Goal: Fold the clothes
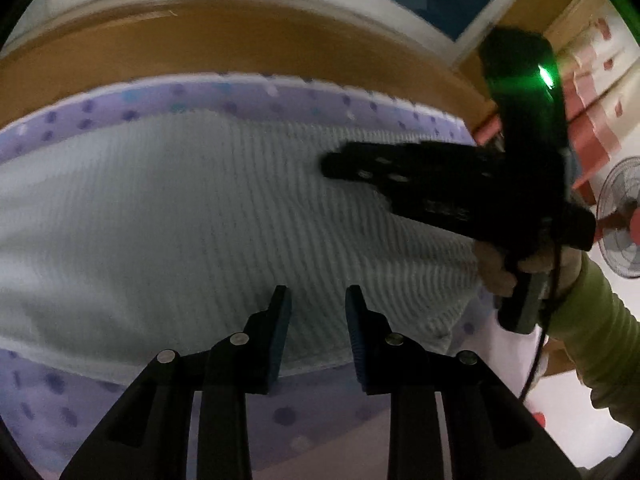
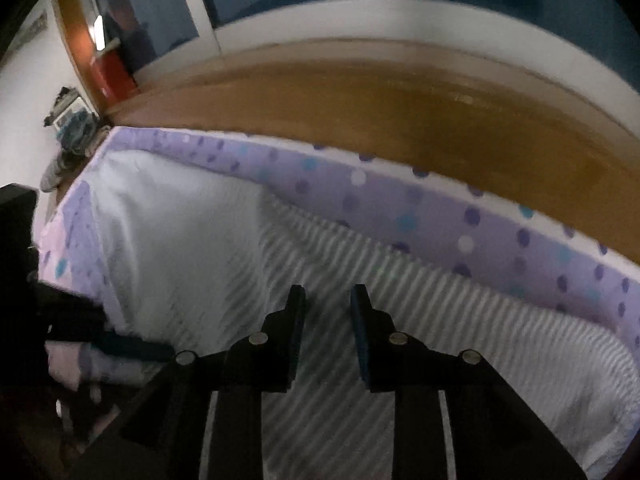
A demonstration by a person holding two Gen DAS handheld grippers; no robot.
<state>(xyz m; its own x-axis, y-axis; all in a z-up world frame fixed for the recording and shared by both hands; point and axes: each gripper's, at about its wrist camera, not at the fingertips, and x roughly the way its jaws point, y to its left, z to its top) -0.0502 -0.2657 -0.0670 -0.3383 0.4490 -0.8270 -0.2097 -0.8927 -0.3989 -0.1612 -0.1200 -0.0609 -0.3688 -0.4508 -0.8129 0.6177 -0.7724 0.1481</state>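
A white garment with fine grey stripes [image 1: 192, 208] lies spread flat on a purple dotted sheet [image 1: 80, 120]. In the left wrist view my left gripper [image 1: 316, 294] hovers over the garment's near hem, its jaws a little apart with nothing between them. Farther right, my right gripper [image 1: 332, 168] reaches over the garment from the side, held by a hand [image 1: 496, 268] in a green sleeve. In the right wrist view the right gripper [image 2: 327, 292] stands open above the striped garment [image 2: 400, 312], gripping no cloth. A plain white part of the garment [image 2: 172, 232] lies to the left.
A brown wooden board [image 1: 240, 48] runs along the far side of the sheet [image 2: 440, 216]. A standing fan [image 1: 624, 216] and red-and-white boxes [image 1: 596, 92] are at the right. The left gripper's black body [image 2: 80, 320] fills the right wrist view's left edge.
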